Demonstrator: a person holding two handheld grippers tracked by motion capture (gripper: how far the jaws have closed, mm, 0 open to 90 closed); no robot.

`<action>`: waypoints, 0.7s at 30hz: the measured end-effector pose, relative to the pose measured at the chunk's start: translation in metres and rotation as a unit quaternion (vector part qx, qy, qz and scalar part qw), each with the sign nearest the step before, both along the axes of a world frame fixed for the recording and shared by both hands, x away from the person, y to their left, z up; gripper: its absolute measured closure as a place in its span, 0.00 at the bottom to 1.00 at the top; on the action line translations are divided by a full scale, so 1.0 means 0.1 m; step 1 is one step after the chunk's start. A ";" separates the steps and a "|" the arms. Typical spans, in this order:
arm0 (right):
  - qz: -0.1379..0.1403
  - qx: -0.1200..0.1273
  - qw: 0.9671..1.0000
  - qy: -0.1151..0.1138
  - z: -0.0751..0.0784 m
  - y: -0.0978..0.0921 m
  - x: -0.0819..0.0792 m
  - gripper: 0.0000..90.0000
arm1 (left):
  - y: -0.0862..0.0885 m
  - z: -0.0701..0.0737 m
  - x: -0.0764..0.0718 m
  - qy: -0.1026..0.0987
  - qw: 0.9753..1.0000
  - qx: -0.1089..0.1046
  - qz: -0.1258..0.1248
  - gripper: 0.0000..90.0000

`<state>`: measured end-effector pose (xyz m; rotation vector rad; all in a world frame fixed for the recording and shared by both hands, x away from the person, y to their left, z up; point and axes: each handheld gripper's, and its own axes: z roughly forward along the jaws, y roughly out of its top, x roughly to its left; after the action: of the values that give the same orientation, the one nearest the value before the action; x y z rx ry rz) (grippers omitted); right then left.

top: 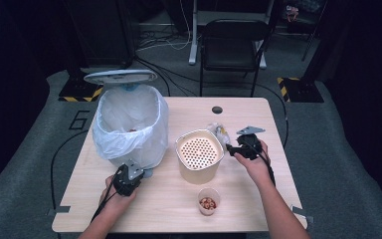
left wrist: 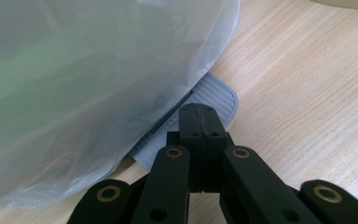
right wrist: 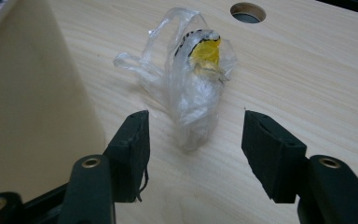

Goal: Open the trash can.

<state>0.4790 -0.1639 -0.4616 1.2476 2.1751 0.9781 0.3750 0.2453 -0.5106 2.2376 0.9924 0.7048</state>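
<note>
right claw (right wrist: 193,140) gaping, crumpled plastic wrapper (right wrist: 193,88) just ahead between jaws | left claw (left wrist: 201,122) closed empty over bin pedal (left wrist: 216,95)

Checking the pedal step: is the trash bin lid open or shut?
Open. The lid stands raised behind the bag-lined bin, with the left gripper shut, pressing the pedal.

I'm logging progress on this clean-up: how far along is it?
Bin lid is up with the left tool shut on its pedal; something small lies inside. Right tool open around the crumpled wrapper, not gripping. Cup of bits looks untouched.
</note>
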 end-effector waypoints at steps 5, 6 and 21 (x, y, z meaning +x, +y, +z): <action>-0.011 -0.005 1.000 0.009 -0.07 0.03 0.12 0.43 | 0.00 0.00 0.00 0.001 1.000 0.000 -0.001 1.00; -0.010 -0.010 1.000 0.010 -0.09 0.03 0.15 0.42 | 0.00 0.00 -0.01 0.001 1.000 -0.001 0.001 1.00; -0.018 -0.004 0.999 0.030 -0.32 0.06 0.38 0.45 | 0.00 -0.01 -0.02 0.001 1.000 -0.006 0.001 1.00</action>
<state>0.5175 -0.1575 -0.4932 1.3228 2.1911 0.9272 0.3734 0.2456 -0.5113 2.2278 0.9964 0.6968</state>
